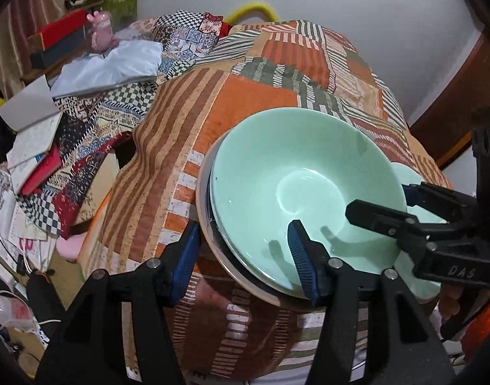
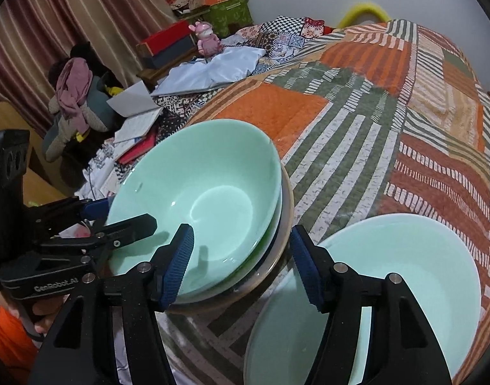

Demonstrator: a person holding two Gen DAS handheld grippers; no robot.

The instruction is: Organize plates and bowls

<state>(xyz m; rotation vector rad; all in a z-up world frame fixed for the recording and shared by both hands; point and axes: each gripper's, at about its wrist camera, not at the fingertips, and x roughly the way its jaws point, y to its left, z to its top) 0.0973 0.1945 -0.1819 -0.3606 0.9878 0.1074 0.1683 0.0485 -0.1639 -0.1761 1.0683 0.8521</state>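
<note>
Stack of glossy mint-green glazed bowl nested on what looks like a second green dish and a pale cream-rimmed plate, resting near the edge of a bed under an orange, brown and green striped patchwork quilt. Just beside it, seen from the right wrist, a shallow pale-green plate lies on the same quilt.

Handling, as judged: ceramic, stiff, fairly heavy as a stack, glaze slick, chips easily. Soft bedding underneath gives uneven support, so the stack may rock. Best hold is across the rim wall, one pad inside and one outside.

Left gripper: jaws apart, straddling the near rim, one blue ribbed pad over the bowl's inside, the other outside the plate edge; no pinch visible.

Right gripper: jaws likewise apart astride the opposite rim, clamped on nothing.

Bowl interior: clean, deep, round well with soft reflections.
</note>
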